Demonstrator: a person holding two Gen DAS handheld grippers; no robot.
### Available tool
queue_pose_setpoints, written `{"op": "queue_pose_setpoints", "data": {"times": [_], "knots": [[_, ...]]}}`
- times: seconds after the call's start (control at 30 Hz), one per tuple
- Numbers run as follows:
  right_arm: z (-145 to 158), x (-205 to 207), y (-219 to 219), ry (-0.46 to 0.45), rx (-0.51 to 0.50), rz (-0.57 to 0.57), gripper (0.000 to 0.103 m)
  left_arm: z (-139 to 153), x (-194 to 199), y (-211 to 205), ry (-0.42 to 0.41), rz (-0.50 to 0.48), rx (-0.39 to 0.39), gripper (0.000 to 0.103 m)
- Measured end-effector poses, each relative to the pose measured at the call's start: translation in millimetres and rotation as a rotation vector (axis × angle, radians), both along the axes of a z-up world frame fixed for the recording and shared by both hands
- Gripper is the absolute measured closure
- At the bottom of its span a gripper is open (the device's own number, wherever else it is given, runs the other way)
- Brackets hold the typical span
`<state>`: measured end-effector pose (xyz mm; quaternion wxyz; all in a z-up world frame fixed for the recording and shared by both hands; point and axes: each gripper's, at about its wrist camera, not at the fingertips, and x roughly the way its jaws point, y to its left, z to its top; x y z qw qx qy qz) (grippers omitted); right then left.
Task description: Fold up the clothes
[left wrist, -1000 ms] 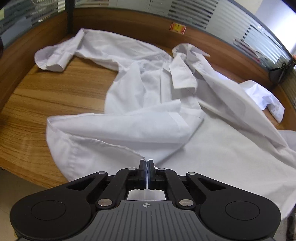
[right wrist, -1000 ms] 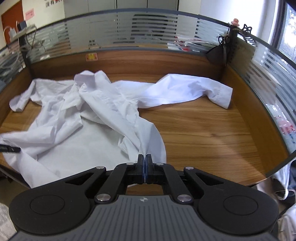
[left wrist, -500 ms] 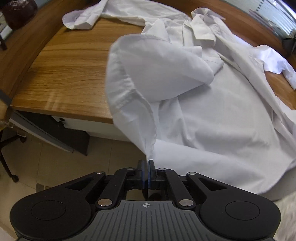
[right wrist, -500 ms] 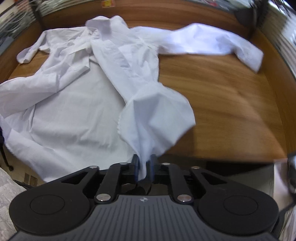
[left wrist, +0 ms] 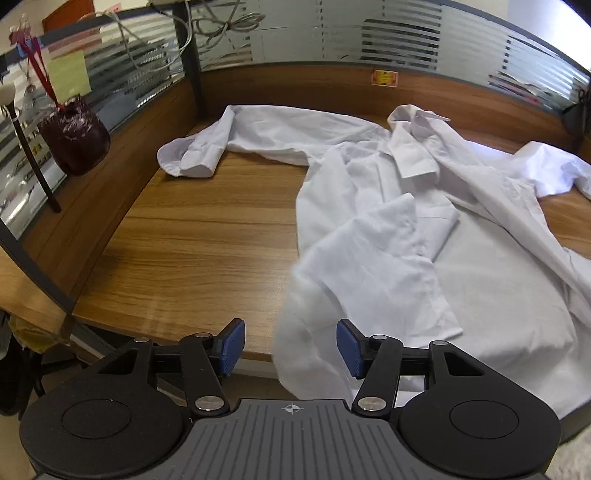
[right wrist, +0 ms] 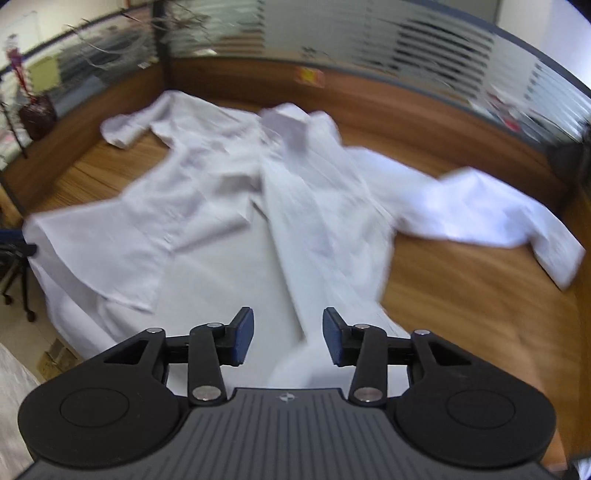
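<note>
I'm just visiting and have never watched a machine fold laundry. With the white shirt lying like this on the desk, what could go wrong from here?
1. The white shirt hangs over the wooden desk front edge; with both grippers' jaws opening, its hem could slide off toward the floor.
2. Loose cloth lies between the pads of the left gripper and the right gripper; it might snag as they pull away.
3. The front panels lie bunched, so creases may get folded in.

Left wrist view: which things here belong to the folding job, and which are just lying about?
Belongs to the job:
white shirt
wooden desk
left gripper, opening, shirt hem between its fingers

Lying about:
dark red vase
yellow sticky note
cables
</note>
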<state>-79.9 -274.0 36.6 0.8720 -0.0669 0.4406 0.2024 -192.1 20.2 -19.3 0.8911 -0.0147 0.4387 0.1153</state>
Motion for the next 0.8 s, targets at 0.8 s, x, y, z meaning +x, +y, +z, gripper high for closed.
{"op": "queue_pose_setpoints", "data": {"times": [0.8], "knots": [[-106.7, 177.6, 176.9, 0.239, 0.213, 0.245, 0.051, -19.7, -23.7, -13.2, -0.031, 0.042, 0.007, 0.081]]}}
